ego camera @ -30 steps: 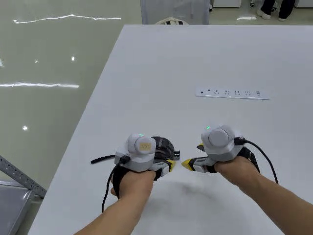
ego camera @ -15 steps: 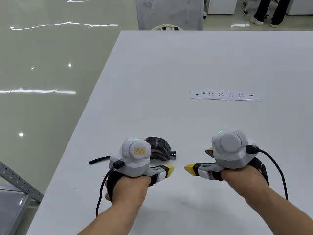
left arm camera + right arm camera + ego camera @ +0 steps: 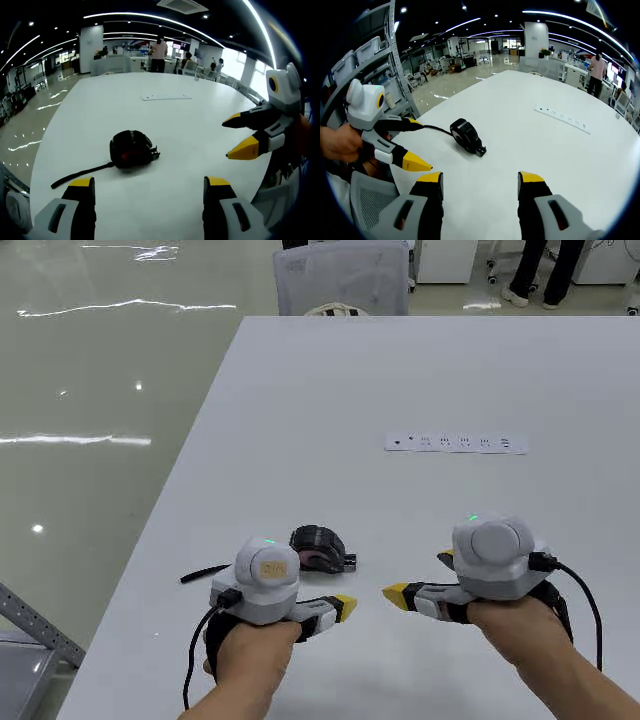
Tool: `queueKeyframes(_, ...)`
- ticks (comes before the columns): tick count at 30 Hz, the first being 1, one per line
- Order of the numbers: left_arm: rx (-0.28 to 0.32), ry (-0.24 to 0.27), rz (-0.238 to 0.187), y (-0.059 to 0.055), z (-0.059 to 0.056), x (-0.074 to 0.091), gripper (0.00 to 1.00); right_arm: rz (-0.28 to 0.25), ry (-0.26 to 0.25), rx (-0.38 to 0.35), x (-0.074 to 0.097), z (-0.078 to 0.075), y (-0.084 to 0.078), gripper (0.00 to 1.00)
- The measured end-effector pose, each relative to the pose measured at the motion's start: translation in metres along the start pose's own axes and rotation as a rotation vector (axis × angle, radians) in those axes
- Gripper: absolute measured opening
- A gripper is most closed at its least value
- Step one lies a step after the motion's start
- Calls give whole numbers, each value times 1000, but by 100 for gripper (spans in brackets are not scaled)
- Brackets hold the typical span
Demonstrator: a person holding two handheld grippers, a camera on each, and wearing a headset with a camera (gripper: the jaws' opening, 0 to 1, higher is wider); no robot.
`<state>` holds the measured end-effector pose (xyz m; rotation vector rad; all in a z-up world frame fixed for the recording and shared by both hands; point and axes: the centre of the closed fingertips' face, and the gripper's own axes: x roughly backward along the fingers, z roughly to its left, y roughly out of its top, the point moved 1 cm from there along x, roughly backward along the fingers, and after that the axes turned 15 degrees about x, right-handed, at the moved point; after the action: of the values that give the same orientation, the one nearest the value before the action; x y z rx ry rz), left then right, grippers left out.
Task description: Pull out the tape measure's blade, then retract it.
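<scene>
A black tape measure (image 3: pixel 320 548) with a dark wrist strap lies on the white table (image 3: pixel 400 370), its blade in; it also lies ahead of the jaws in the left gripper view, tape measure (image 3: pixel 131 149), and in the right gripper view, tape measure (image 3: pixel 466 135). My left gripper (image 3: pixel 340 608) hovers just in front of it, open and holding nothing. My right gripper (image 3: pixel 398 595) is open too, off to the right of the tape measure. The two grippers' yellow tips face each other across a small gap.
A white power strip (image 3: pixel 456 443) lies further back on the table. The table's left edge drops to a glossy floor. A chair (image 3: pixel 342 280) stands at the far end, and people stand beyond it.
Both grippers have drawn back toward me and apart from the tape measure, which now lies uncovered on the table. The head view has shifted slightly.
</scene>
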<state>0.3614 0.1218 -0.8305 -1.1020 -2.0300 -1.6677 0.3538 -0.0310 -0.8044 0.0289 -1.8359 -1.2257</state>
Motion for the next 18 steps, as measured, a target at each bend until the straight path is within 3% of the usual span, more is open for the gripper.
queueKeyframes(18, 24, -17, -36, -1, -2, 37, 89, -45, -67, -42, 46, 10, 5, 73)
